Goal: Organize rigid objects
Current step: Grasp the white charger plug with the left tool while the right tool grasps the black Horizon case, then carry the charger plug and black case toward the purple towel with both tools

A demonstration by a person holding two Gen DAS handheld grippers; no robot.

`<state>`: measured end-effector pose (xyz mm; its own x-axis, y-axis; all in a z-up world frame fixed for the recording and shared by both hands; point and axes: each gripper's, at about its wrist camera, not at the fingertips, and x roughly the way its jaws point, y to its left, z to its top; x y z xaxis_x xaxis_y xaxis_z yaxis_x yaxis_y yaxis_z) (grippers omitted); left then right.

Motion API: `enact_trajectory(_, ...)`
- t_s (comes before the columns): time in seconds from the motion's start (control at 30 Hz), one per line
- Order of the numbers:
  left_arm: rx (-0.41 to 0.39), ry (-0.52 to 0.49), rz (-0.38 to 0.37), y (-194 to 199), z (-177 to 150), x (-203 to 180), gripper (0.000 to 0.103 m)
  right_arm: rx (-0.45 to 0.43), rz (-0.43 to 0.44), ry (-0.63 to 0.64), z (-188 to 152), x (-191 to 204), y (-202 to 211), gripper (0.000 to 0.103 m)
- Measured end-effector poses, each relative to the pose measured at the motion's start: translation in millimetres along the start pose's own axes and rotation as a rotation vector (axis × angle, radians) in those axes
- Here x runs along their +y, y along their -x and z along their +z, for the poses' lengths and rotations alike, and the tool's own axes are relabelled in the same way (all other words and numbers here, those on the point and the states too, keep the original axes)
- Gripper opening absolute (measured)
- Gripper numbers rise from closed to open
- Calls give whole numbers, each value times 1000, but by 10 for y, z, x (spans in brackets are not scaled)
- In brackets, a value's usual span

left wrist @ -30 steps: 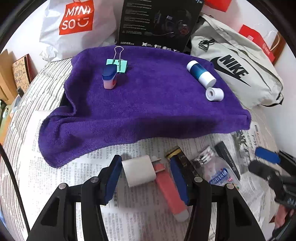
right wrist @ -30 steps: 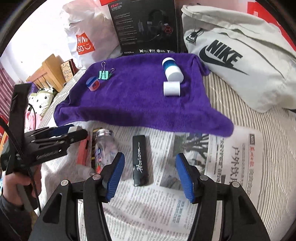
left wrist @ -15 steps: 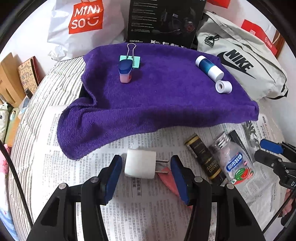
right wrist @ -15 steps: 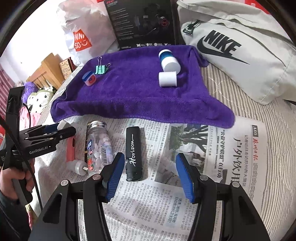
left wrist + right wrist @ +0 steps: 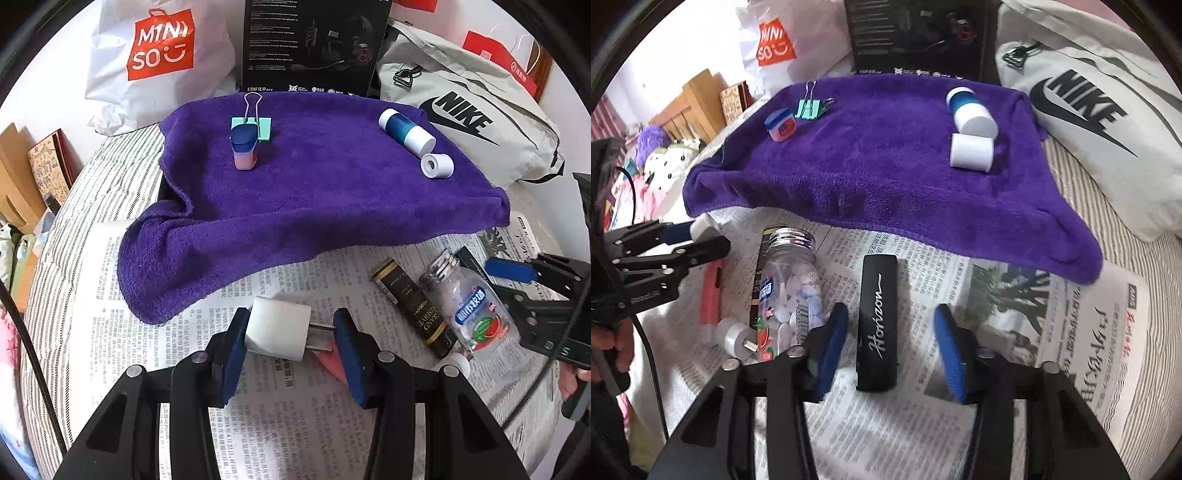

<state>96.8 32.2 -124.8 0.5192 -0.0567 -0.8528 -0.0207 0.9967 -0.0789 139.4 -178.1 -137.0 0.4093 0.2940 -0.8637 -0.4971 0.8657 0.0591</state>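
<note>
The left gripper [image 5: 290, 341] clamped a white plug adapter [image 5: 277, 328] over newspaper [image 5: 325, 435]; the right gripper [image 5: 891, 345] stood open around a black Horizon case [image 5: 877, 321].

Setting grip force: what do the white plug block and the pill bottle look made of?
White plug block: smooth matte plastic, probably hard, with bare metal prongs. Pill bottle: clear body, tablets showing through, plastic or glass; ribbed silvery cap looks metal.

My left gripper [image 5: 290, 341] clamps white plug adapter [image 5: 277, 334] between blue pads, prongs toward right pad. Beyond fingertips: purple towel [image 5: 314, 206]. Right of fingers: black box [image 5: 415, 308], candy bottle [image 5: 467, 308] on newspaper [image 5: 295, 417].
</note>
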Motion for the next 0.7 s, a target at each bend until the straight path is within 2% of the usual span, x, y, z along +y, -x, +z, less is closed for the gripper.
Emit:
enact_trajectory(0.13,-4,-17,-5,2,-12,0,44,-13,-21,40,-1,62,-19,34)
enact_trajectory(0.37,-35,-25,-6,2,-42,-5,44,-60,9,47,-69,25,-3,34)
enact_trajectory(0.43,-34,-25,-9,3,-38,-1,44,-41,-2,40,-61,-10,19,21)
enact_trajectory(0.7,-26,-22,-43,17,-11,41,44,-17,6,-29,-93,-164,84,21)
